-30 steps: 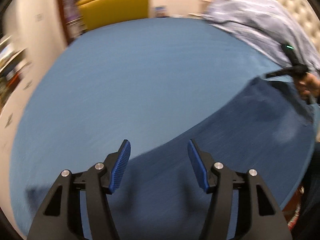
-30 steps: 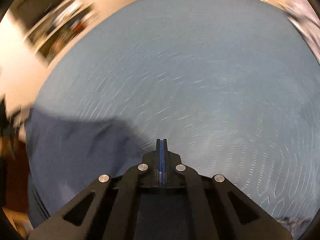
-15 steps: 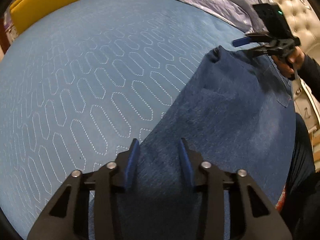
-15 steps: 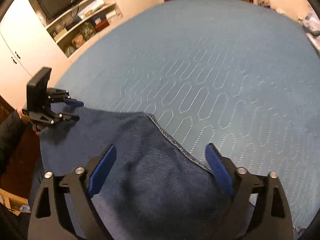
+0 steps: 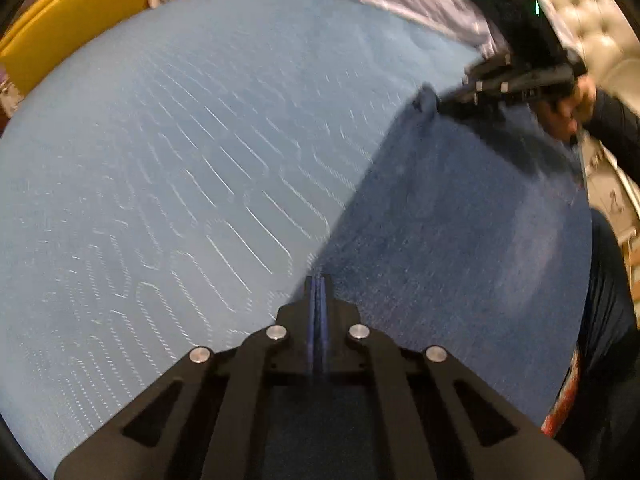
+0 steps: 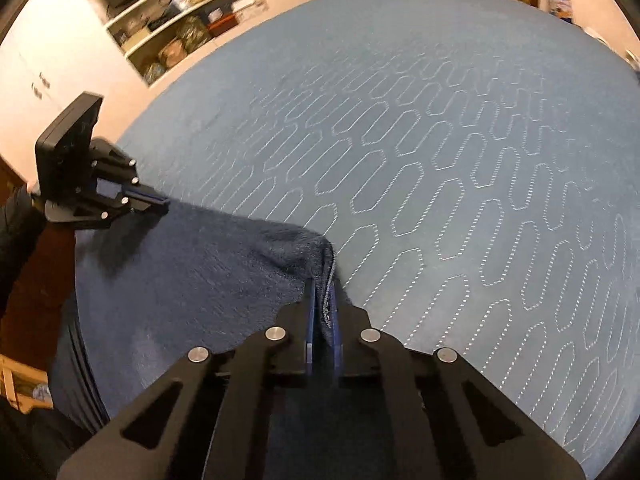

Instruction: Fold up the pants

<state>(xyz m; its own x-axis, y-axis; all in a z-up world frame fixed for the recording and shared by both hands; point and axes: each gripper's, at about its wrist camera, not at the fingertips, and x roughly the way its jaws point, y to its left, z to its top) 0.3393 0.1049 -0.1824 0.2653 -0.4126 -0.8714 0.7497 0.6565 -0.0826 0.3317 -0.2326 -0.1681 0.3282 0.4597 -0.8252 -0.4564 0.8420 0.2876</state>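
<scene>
On the pants' (image 6: 192, 280) far edge, both claws (image 6: 320, 300) (image 5: 318, 292) grip corners.

Left gripper (image 5: 318, 280) angled downward, blue pads pressed together. Right gripper (image 6: 322, 292) also angled downward, jaws closing with dark cloth pinched between the pads.

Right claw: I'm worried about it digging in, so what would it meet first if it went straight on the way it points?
The pants edge it already pinches, then probably the blue quilted bedspread just beyond the right claw; depth is unclear.
</scene>
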